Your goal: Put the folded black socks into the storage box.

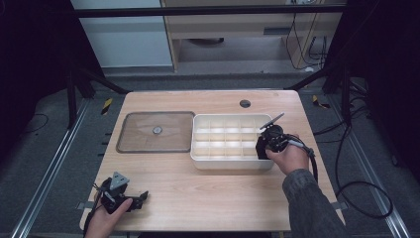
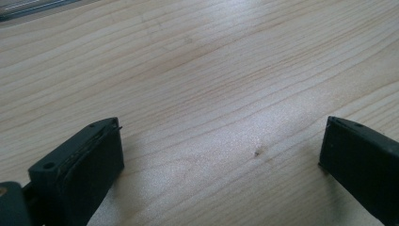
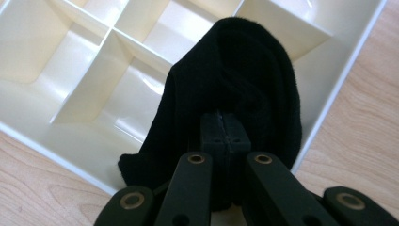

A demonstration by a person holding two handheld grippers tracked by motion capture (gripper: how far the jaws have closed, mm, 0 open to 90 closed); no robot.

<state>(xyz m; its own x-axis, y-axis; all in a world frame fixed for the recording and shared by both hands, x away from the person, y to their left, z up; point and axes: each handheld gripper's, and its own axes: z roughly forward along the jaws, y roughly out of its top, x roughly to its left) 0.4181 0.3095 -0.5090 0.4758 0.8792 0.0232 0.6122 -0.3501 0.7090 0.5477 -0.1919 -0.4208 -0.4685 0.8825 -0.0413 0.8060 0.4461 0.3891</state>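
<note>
My right gripper (image 3: 225,127) is clamped on a black cloth (image 3: 235,84), holding it over the near right corner of the white divided tray (image 1: 198,148), just above its compartments. My left gripper (image 2: 221,141), jaws spread wide and holding nothing, rests low over the bare counter (image 1: 208,193), well to the near left of the tray. A clear lid (image 1: 156,131) lies flat just left of the tray.

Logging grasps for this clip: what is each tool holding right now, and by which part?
The right tool is shut on a black cloth, pinching a fold near its lower middle, over the tray. The left tool is open, holding nothing.
</note>
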